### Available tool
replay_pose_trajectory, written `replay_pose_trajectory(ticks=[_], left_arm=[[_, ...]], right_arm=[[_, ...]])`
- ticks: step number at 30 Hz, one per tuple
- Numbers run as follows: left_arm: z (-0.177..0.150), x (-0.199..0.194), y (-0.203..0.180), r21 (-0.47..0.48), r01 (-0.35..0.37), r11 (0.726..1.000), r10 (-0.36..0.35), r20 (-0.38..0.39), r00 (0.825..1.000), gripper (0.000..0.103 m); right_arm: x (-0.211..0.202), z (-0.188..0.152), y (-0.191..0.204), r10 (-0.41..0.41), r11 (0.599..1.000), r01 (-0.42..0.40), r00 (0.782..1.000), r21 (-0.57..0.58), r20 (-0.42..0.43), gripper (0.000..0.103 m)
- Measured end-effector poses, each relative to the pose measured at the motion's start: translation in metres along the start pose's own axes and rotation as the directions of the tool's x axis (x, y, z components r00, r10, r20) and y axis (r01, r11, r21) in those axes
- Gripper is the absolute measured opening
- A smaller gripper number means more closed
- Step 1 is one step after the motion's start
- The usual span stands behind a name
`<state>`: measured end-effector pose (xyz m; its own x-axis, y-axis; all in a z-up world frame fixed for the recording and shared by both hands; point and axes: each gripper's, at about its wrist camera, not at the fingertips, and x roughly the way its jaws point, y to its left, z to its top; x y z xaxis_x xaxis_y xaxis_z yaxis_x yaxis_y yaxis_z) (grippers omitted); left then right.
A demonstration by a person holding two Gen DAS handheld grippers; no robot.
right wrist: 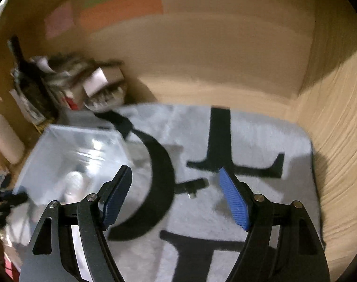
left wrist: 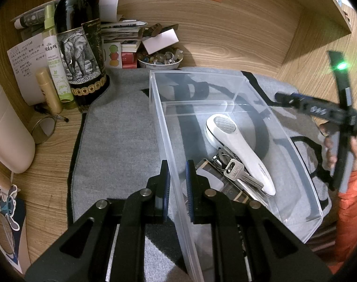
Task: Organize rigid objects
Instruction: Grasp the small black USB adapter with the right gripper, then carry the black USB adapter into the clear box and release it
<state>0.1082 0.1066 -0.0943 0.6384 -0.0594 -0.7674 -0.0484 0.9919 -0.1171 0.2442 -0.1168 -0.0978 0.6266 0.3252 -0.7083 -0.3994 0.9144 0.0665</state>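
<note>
A clear plastic bin (left wrist: 164, 127) stands on a grey mat with black letters (left wrist: 117, 127). Inside it lie a white handheld device (left wrist: 237, 148), a bunch of keys (left wrist: 239, 176) and a dark card-like box (left wrist: 216, 183). My left gripper (left wrist: 177, 178) is shut on the bin's near left wall, one finger inside and one outside. My right gripper (right wrist: 176, 195) is open and empty, held above the mat to the right of the bin (right wrist: 68, 150); it also shows in the left wrist view (left wrist: 296, 101). A small dark object (right wrist: 192, 186) lies on the mat between its fingers; the view is blurred.
At the back left stand a dark wine bottle (left wrist: 82, 47), a green spray bottle (left wrist: 56, 56), a tan tube (left wrist: 48, 89), paper stacks and a bowl of stones (left wrist: 159, 58). A beige container (left wrist: 7, 129) sits at far left. Wooden walls enclose the desk.
</note>
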Motion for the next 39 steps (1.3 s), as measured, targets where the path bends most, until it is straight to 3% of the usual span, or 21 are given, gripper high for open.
replay_pose_trajectory(ticks=[9, 14, 15, 17, 24, 32, 39], left_arm=[[0.001, 0.001, -0.002, -0.002, 0.0, 1.0, 0.0, -0.002, 1.0, 0.012], [0.001, 0.001, -0.002, -0.004, 0.001, 1.0, -0.001, -0.002, 1.0, 0.012], [0.001, 0.001, -0.002, -0.003, 0.0, 1.0, 0.0, -0.002, 1.0, 0.012], [0.001, 0.001, -0.001, -0.002, 0.0, 1.0, 0.0, -0.002, 1.0, 0.012], [0.001, 0.001, -0.002, 0.001, -0.001, 1.0, 0.001, -0.002, 1.0, 0.012], [0.001, 0.001, -0.002, 0.0, -0.001, 1.0, 0.001, -0.001, 1.0, 0.012], [0.001, 0.001, -0.002, 0.0, -0.001, 1.0, 0.001, -0.002, 1.0, 0.012]], right_arm=[[0.056, -0.012, -0.012, -0.017, 1.0, 0.016, 0.993, -0.008, -0.121, 0.072], [0.066, -0.015, -0.016, -0.029, 1.0, 0.028, 0.992, -0.01, -0.121, 0.053], [0.066, -0.015, -0.016, -0.027, 1.0, 0.026, 0.992, -0.014, -0.12, 0.042], [0.064, -0.016, -0.016, -0.026, 1.0, 0.024, 0.993, -0.016, -0.113, 0.042], [0.037, -0.014, -0.009, -0.024, 0.999, 0.021, 0.995, -0.03, -0.093, 0.042], [-0.025, -0.001, 0.021, 0.015, 0.996, -0.011, 0.999, -0.086, 0.043, 0.042], [-0.066, 0.004, 0.053, 0.084, 0.989, -0.065, 0.986, -0.136, 0.142, 0.042]])
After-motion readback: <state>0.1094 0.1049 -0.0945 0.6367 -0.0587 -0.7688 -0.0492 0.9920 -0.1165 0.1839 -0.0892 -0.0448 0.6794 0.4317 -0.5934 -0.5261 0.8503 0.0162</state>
